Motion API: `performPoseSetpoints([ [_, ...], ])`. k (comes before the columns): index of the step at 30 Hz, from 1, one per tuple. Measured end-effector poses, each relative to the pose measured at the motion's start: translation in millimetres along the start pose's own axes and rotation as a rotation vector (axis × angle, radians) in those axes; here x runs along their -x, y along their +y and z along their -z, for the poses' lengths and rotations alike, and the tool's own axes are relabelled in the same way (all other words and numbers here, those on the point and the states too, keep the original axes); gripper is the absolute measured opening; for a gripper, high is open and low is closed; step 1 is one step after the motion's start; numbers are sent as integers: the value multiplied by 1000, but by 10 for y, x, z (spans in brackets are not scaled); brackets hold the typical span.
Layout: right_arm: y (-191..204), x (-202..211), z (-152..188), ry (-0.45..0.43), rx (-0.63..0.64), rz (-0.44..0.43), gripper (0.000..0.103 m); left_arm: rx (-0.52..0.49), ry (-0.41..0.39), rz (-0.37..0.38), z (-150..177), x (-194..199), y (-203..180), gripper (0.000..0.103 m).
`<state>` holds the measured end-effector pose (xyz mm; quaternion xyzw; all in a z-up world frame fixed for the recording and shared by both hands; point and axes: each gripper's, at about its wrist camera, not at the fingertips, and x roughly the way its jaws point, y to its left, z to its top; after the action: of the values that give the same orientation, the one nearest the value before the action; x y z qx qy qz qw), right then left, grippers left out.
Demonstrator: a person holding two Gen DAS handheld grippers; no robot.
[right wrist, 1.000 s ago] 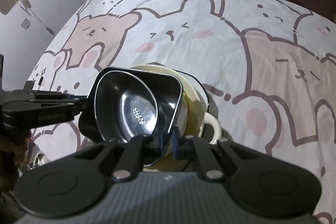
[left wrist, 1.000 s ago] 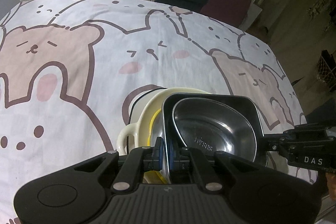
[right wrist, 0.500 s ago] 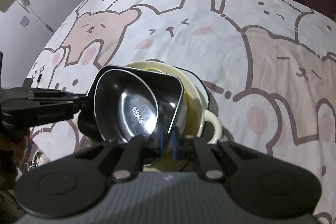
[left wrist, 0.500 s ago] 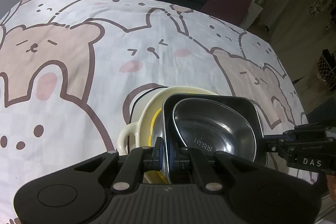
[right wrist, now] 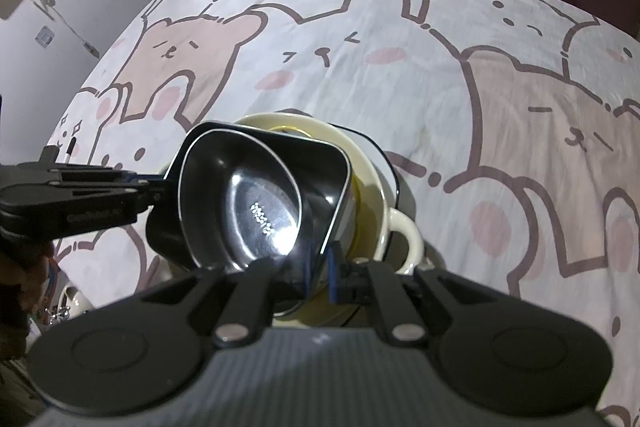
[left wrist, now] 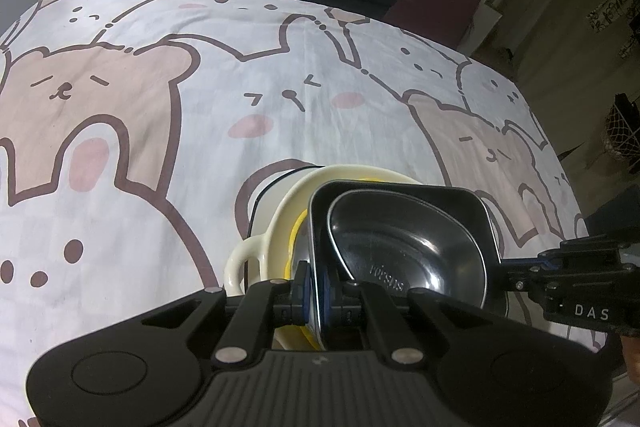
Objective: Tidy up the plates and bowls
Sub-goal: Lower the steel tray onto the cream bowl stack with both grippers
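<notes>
The metal tray (left wrist: 404,247) is gripped at two opposite rims: the left tongs (left wrist: 316,287) are closed on its near rim in the left wrist view, and the right tongs (right wrist: 320,273) are closed on its other rim in the right wrist view. The tray is held tilted directly above the cream bowl (left wrist: 276,227), which sits on a dark-rimmed plate (left wrist: 260,203) on the bear-print cloth (left wrist: 160,147) covering the tabletop. Compared with a second ago, very little has been altered: the tray has been kept over the cream bowl, with both grips unchanged and only a slight drift of the view. Whether the tray's underside touches the cream bowl cannot be told. The nesting step is judged to be nearly finished, with lowering and release not yet done.
</notes>
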<state>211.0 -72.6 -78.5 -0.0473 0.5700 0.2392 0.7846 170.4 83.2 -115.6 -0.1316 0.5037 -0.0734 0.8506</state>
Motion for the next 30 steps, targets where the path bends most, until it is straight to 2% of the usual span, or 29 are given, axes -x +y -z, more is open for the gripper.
performPoseSetpoints([
  [30,6,-81,-9,6,1,19,11,4,-2,1,-46,-24,20,6],
])
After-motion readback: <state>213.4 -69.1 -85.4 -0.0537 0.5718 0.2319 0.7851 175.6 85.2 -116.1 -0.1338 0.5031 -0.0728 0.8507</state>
